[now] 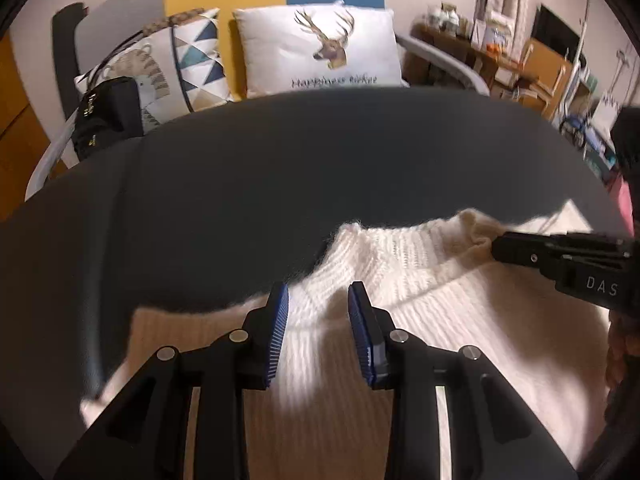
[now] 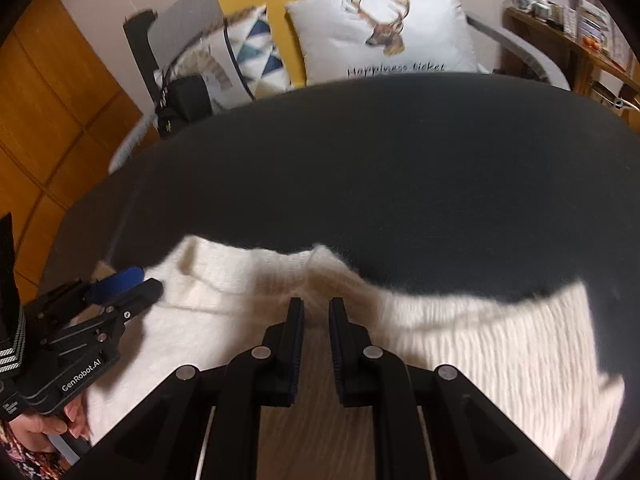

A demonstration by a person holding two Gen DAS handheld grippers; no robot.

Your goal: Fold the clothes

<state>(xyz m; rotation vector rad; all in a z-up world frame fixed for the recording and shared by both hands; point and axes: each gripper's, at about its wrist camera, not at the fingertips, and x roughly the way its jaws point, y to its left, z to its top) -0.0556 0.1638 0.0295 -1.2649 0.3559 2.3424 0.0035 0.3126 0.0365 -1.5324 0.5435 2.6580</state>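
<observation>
Sweater (image 1: pixel 420 300) lies flat at the near edge of the dark worktop (image 1: pixel 280 168), collar toward the far edge, long axis running near to far. Left tongs (image 1: pixel 318 300) stand apart over the left shoulder. Right tongs (image 2: pixel 316 312), narrowly apart, hover at the collar, nearer to it.

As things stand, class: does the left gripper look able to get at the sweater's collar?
Probably yes. The left gripper is open, its blue pads just over the white sweater, with the ribbed collar directly ahead. Nothing lies between; the right gripper sits at the collar's far side.
</observation>
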